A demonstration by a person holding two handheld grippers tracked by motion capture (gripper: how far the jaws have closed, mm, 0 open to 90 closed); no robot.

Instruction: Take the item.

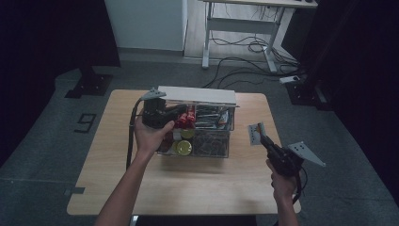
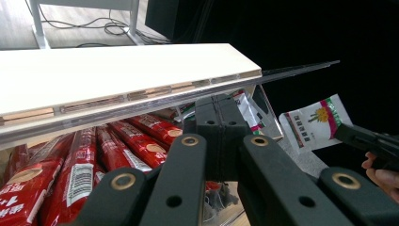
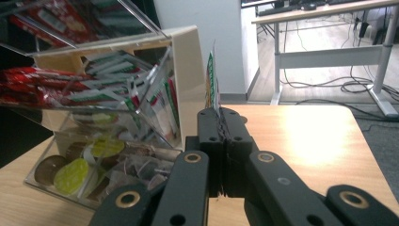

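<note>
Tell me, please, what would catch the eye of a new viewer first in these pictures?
First, the clear box in the middle of the table, packed with red packets and round yellow-green capsules, with its white lid raised at the back. Next, the white sachet pinched in the right claw beside the box. The left claw is shut under the lid.
</note>
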